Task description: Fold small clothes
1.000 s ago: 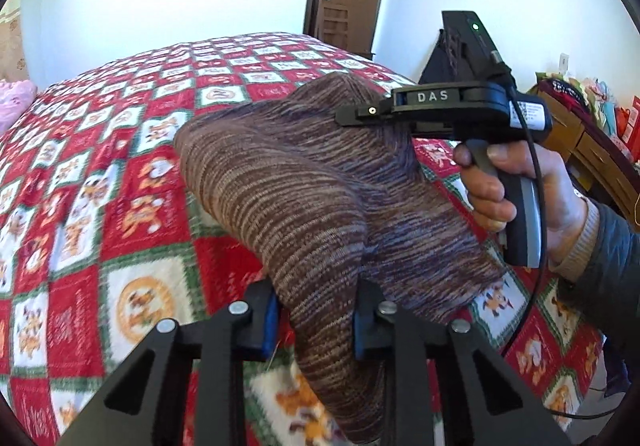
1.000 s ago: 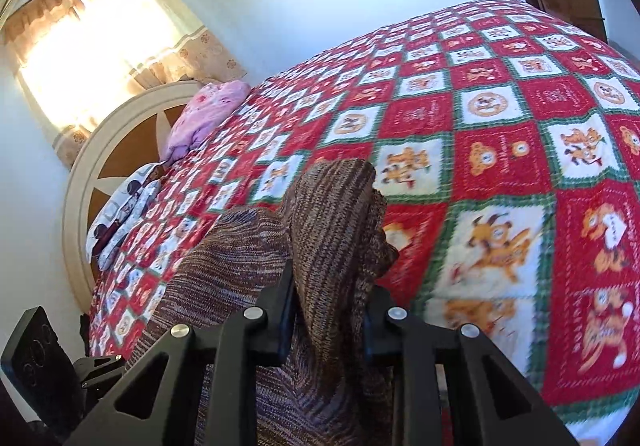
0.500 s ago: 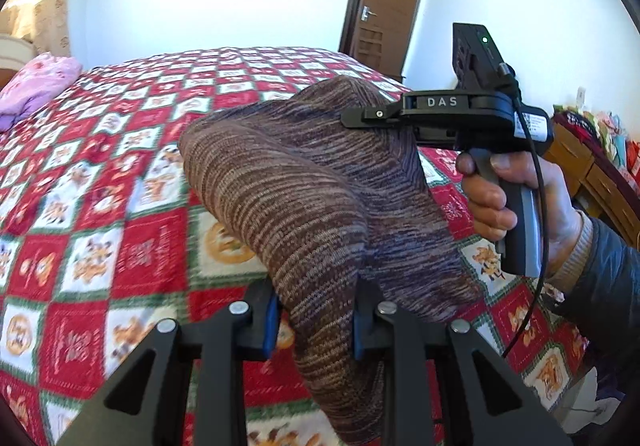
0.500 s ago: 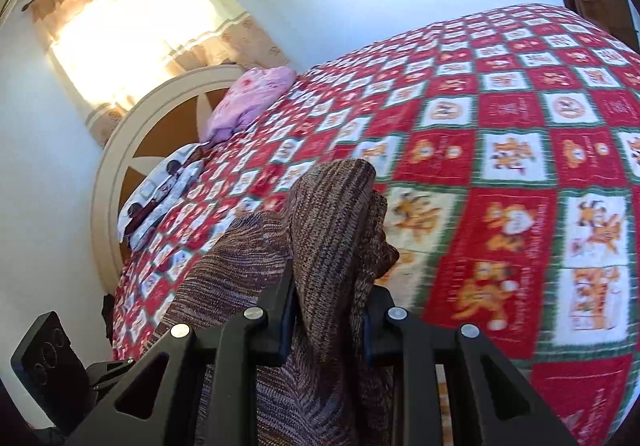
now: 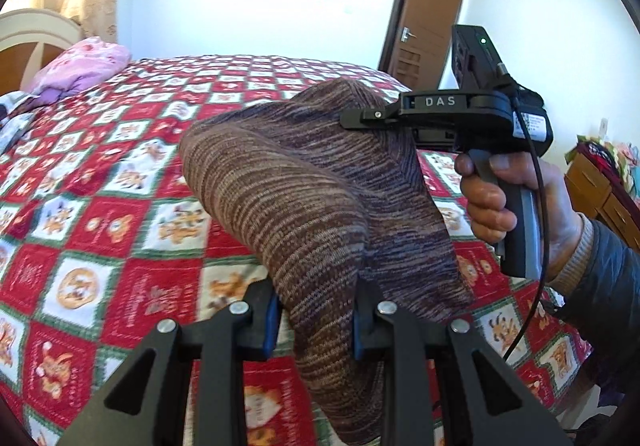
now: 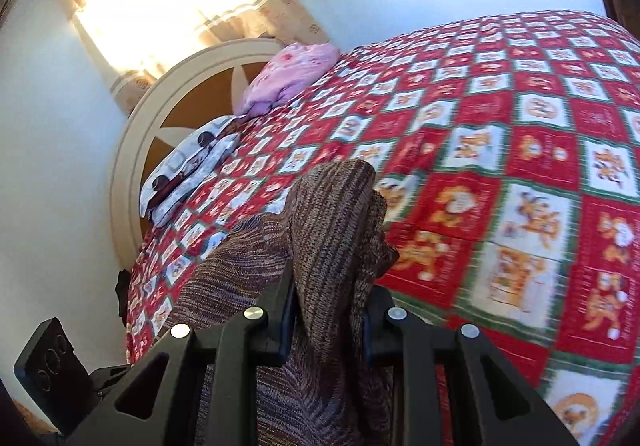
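The left gripper [image 5: 314,326] was clamped tight on one end of a brown striped knit garment [image 5: 304,197]. The right gripper [image 6: 330,320] was clamped on its other end, with a hand [image 5: 516,201] around the grip. The garment hung in the air between them, up off the bed [image 5: 100,205]. The bed wore a red, white and green checked cover. A pink pillow [image 6: 292,75] lay at the head edge, by the round headboard [image 6: 160,117]
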`<state>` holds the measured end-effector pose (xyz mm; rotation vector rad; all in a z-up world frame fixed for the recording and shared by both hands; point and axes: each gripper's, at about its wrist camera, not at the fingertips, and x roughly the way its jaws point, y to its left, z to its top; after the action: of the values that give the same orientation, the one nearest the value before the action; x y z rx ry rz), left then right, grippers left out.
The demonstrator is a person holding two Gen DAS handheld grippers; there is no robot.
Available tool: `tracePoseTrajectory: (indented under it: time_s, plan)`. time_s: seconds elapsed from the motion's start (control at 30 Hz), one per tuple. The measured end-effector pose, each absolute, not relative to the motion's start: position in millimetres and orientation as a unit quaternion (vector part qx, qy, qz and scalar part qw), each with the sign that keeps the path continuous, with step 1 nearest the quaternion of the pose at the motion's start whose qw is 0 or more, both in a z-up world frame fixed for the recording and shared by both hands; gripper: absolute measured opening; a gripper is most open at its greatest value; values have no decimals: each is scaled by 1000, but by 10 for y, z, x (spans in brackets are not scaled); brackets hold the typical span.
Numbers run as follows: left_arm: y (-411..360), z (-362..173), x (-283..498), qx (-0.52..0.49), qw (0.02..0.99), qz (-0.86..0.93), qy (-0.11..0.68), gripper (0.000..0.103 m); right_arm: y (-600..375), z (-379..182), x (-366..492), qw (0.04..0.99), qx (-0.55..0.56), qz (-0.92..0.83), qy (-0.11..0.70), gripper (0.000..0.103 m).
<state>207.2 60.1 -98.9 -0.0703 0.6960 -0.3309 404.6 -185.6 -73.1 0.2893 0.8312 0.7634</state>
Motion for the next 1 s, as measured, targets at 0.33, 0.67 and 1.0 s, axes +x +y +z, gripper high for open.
tracePoseTrajectory:
  time_s: [0.33, 0.67, 1.0]
  plan:
    - [999, -996, 1964, -52, 934, -122, 331, 28, -1165, -681, 4115, 822, 108, 392, 399, 26]
    - [1302, -1128, 1927, -70, 933, -98, 339, 28, -673, -816, 4189, 809, 83, 403, 420, 26]
    - [1449, -1208, 1851, -68, 932, -81, 347, 28, -323, -950, 4190, 795, 66, 417, 436, 26]
